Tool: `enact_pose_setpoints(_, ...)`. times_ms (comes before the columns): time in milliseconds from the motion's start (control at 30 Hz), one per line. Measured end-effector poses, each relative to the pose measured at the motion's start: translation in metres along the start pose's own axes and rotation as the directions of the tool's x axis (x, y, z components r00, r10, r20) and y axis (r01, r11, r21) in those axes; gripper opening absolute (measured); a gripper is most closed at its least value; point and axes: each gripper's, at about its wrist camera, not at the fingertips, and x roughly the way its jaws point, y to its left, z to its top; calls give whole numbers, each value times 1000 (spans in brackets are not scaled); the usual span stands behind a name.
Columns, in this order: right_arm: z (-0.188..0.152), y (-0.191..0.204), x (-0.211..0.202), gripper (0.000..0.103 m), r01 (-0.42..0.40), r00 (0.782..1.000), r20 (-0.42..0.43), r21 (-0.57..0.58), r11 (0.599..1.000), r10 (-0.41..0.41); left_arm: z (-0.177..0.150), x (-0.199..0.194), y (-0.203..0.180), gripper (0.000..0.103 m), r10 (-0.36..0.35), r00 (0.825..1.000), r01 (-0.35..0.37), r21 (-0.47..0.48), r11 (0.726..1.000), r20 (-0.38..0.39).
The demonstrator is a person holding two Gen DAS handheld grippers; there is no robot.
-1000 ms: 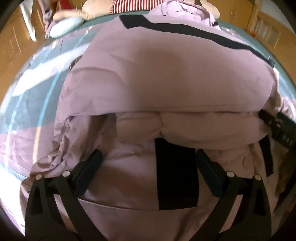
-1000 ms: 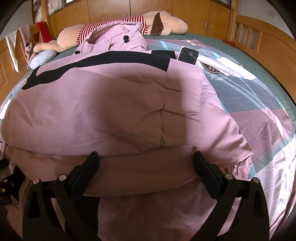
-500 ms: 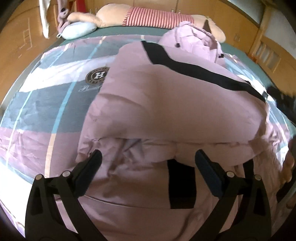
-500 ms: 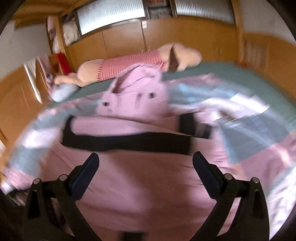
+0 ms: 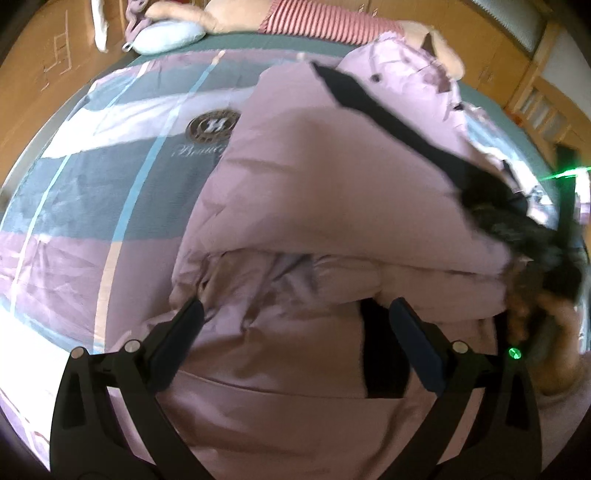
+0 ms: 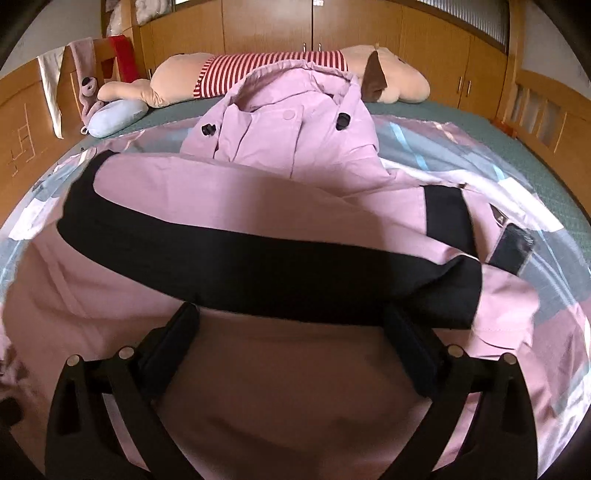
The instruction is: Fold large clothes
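Observation:
A large pink padded coat (image 5: 332, 192) with black bands lies folded over itself on the bed. In the right wrist view the coat (image 6: 258, 192) fills the middle, its hood (image 6: 295, 110) toward the headboard and a black band (image 6: 258, 266) across the front. My left gripper (image 5: 295, 325) hangs open over the coat's near folded edge, nothing between its fingers. My right gripper (image 6: 291, 328) is open too, just above the pink fabric below the band. The right gripper shows blurred at the right edge of the left wrist view, a hand (image 5: 554, 332) on it.
The bed has a pink, grey and white striped cover (image 5: 92, 192) with a round logo (image 5: 212, 125). A striped plush toy (image 6: 266, 70) and a blue cushion (image 6: 114, 116) lie at the headboard. Wooden cupboards (image 6: 266, 26) stand behind. A dark flat item (image 6: 511, 249) lies beside the coat.
Both grippers have drawn back and risen from the coat's near fold. The right one swung up over the coat toward the black band; the left view shifted left, showing more bed cover.

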Motion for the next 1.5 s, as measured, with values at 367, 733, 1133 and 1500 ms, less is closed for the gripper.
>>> enact_pose_setpoints(367,-9,-58,-50,99,-46,998,-40,53,998,48,-2,0,1,101,-6,1000,6,-10,1000,-13)
enact_pose_setpoints(733,-66,-80,-29,102,90,989,-121,-4,996,-89,-13,28,-19,101,183,983,-180,104,978,-15)
enact_pose_setpoints(1133,-69,-80,-28,102,94,990,-105,-1,996,-94,-15,14,-13,101,162,986,-163,0,987,40)
enact_pose_setpoints(1500,-69,-78,-26,102,103,990,-100,-9,995,-104,-31,14,-46,101,-9,1000,7,115,993,20)
